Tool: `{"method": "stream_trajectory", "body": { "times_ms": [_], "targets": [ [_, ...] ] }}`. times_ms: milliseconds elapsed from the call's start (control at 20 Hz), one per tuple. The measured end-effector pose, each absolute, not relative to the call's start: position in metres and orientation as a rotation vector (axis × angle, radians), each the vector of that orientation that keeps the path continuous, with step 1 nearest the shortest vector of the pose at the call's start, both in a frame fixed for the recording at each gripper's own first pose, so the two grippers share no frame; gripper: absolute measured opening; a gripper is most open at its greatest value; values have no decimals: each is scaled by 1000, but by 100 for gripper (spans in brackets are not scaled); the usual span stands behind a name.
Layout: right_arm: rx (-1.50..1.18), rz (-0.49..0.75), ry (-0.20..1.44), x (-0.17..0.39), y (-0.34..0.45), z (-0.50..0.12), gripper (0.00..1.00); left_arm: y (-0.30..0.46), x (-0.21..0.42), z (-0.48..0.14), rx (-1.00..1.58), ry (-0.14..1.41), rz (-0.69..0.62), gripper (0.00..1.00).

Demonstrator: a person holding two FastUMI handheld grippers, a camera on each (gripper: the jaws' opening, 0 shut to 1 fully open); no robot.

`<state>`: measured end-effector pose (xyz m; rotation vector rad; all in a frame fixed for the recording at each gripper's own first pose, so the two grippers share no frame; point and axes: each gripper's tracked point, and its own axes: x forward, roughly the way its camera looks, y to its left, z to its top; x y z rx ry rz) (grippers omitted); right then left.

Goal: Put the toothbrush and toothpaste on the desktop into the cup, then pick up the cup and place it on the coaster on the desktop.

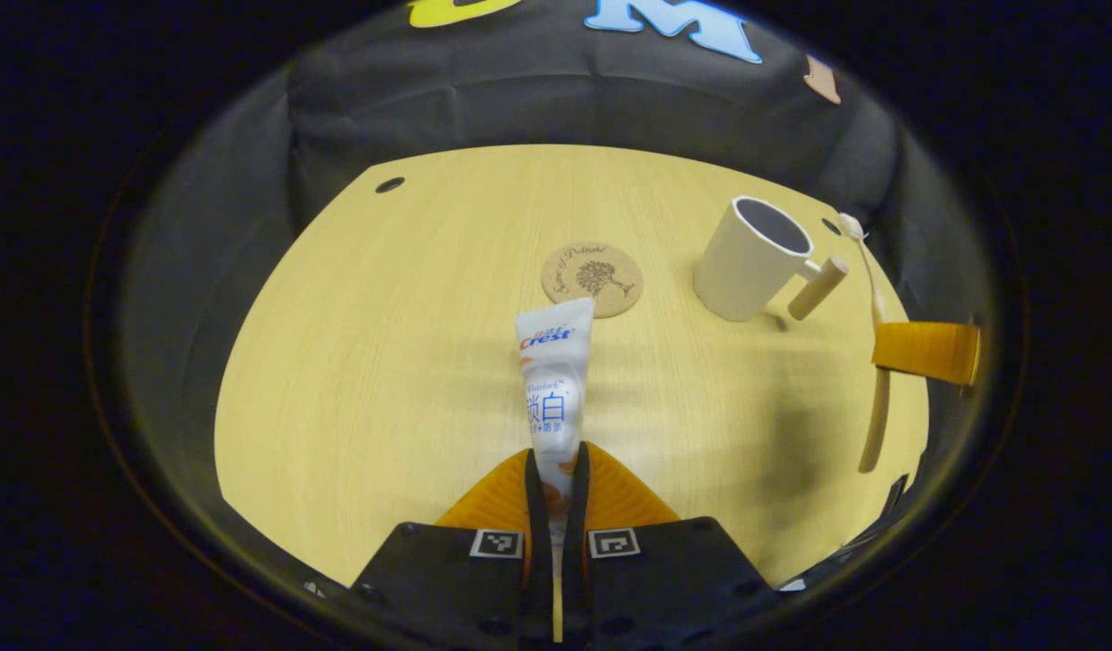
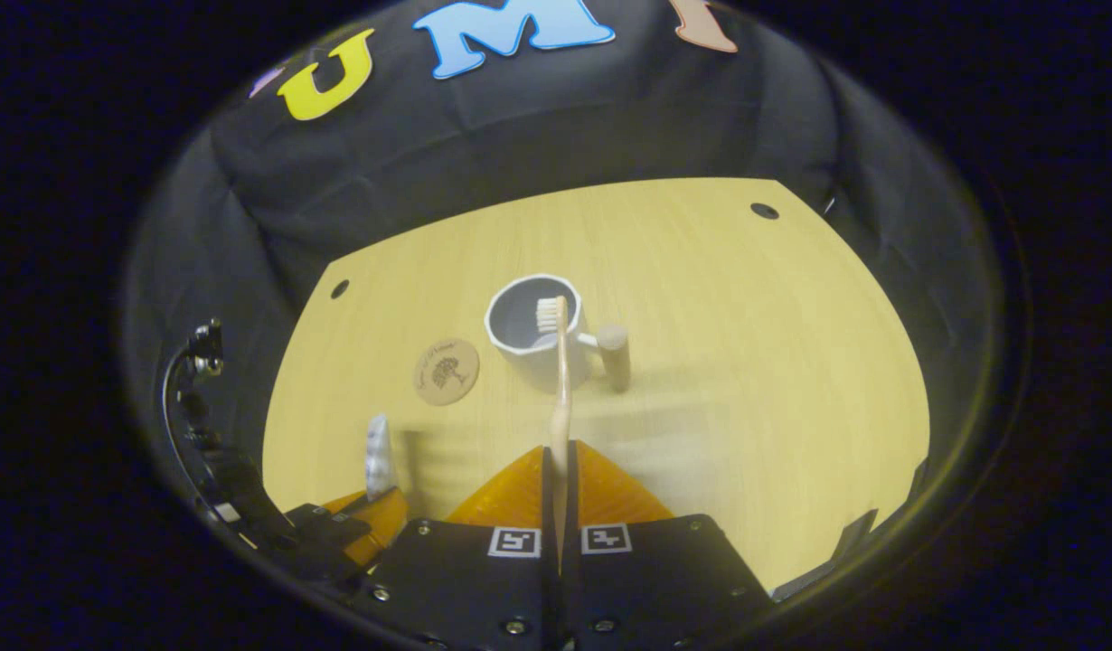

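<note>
One wooden desktop, black cloth wall.

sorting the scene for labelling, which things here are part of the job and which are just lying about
Part of the job:
toothpaste tube, in left gripper
toothbrush, in right gripper
cup, empty
coaster, bare

Just there:
wooden desktop
black cloth wall
</note>
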<state>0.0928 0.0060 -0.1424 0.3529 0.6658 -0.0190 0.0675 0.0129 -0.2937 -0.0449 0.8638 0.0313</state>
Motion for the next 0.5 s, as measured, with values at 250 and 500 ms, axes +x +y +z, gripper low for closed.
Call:
{"method": "stream_trajectory", "body": {
  "times_ms": [250,500],
  "targets": [
    [429,-22,601,134,-1,-108,2,18,71,-284,-41,845,35,12],
    [509,-38,539,179,-8,-83,3,35,65,-275,-46,843,58,12]
  ]
}}
